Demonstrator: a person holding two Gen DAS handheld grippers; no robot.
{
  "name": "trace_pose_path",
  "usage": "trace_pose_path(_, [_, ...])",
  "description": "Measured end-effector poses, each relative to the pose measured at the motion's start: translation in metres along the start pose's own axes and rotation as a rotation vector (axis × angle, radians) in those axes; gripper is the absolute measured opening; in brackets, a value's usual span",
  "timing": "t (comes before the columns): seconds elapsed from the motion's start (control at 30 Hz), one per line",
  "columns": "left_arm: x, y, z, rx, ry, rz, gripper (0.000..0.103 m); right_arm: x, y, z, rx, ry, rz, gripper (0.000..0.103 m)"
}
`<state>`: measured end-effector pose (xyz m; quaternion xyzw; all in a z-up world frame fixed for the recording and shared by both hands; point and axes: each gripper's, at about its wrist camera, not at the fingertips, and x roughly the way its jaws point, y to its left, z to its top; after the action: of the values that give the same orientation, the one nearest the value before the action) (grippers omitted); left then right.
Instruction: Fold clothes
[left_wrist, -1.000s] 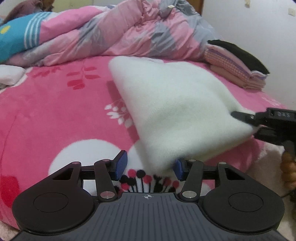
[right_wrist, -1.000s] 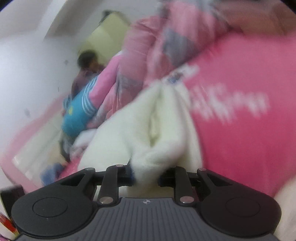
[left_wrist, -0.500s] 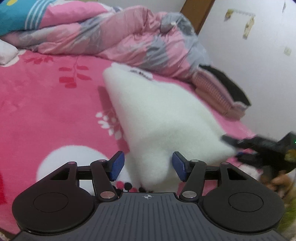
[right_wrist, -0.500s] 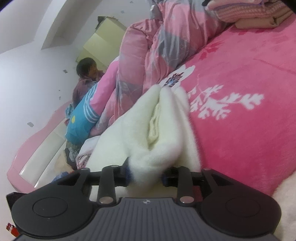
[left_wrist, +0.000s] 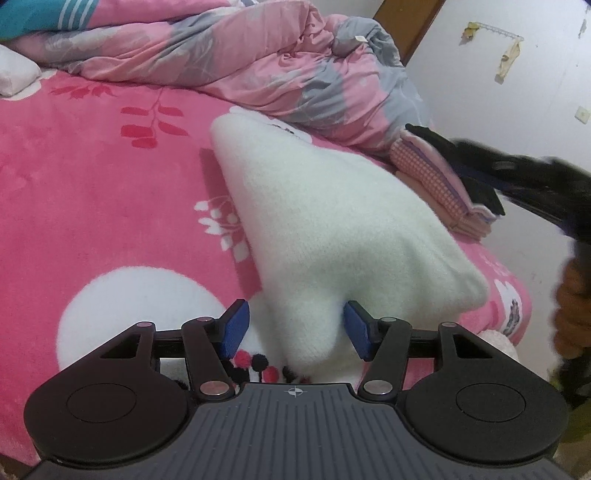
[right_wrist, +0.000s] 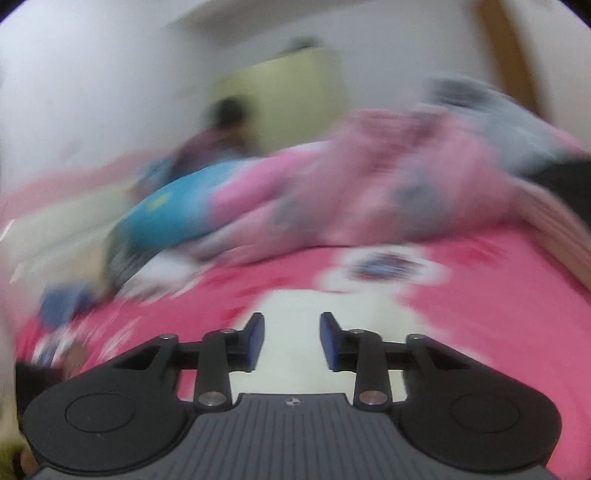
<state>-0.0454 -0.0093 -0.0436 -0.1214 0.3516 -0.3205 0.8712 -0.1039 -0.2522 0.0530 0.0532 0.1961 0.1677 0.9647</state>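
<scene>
My left gripper (left_wrist: 295, 328) stands released around the fluffy white folded garment (left_wrist: 332, 229) at lower centre (right gripper (right_wrist: 291, 341) closing, empty), so flatten its edges.

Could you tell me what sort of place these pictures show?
Most likely a home bedroom: a bed under a pink floral blanket, a rumpled pink and grey quilt heaped at its far side, and a stack of folded clothes by the wall.
</scene>
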Motion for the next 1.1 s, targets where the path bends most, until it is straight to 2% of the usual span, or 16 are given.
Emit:
trace_pose_path(0.03, [0.000,0.001,-0.001,0.000,-0.004,-0.004,0.057,0.018,0.012,-0.004,-0.066,0.036,-0.011,0.026])
trace_pose_path(0.1, [0.000,0.003,-0.003,-0.002,-0.006,-0.022,0.056,0.055,0.019,-0.027,-0.215,0.156,-0.130,0.026])
trace_pose_path(0.13, [0.000,0.005,-0.005,-0.004,-0.007,-0.034,0.056,0.070,0.016,-0.047,-0.305,0.183,-0.189,0.025])
trace_pose_path(0.17, [0.000,0.006,-0.006,-0.007,-0.012,-0.042,0.056,0.071,0.013,-0.059,-0.337,0.143,-0.197,0.025])
trace_pose_path(0.3, [0.000,0.013,-0.007,-0.010,-0.020,-0.076,0.055,0.067,0.022,-0.024,-0.270,0.222,-0.214,0.026])
trace_pose_path(0.47, [-0.001,0.016,-0.011,-0.016,-0.032,-0.103,0.055,0.082,0.052,0.016,-0.310,0.099,-0.129,0.026])
trace_pose_path(0.5, [-0.001,0.017,-0.011,-0.019,-0.035,-0.107,0.055,0.094,0.052,0.014,-0.325,0.113,-0.125,0.026])
trace_pose_path(0.57, [0.000,0.021,-0.012,-0.031,-0.038,-0.119,0.054,0.136,0.033,-0.014,-0.366,0.248,-0.178,0.026])
trace_pose_path(0.63, [0.000,0.025,-0.012,-0.044,-0.041,-0.143,0.054,0.139,0.010,-0.018,-0.253,0.243,-0.137,0.026])
trace_pose_path(0.67, [-0.001,0.026,-0.012,-0.042,-0.041,-0.149,0.054,0.138,0.008,-0.009,-0.222,0.267,-0.138,0.026])
trace_pose_path(0.73, [0.000,0.027,-0.013,-0.037,-0.044,-0.156,0.054,0.137,0.019,0.010,-0.244,0.299,-0.168,0.026])
trace_pose_path(0.87, [0.000,0.028,-0.015,-0.030,-0.051,-0.168,0.054,0.152,0.041,0.040,-0.323,0.211,-0.143,0.026])
trace_pose_path(0.97, [0.000,0.029,-0.016,-0.029,-0.054,-0.174,0.054,0.197,0.031,0.026,-0.334,0.277,-0.141,0.026])
trace_pose_path(1.1, [0.000,0.030,-0.016,-0.037,-0.057,-0.190,0.054,0.223,0.009,0.017,-0.245,0.377,-0.147,0.025])
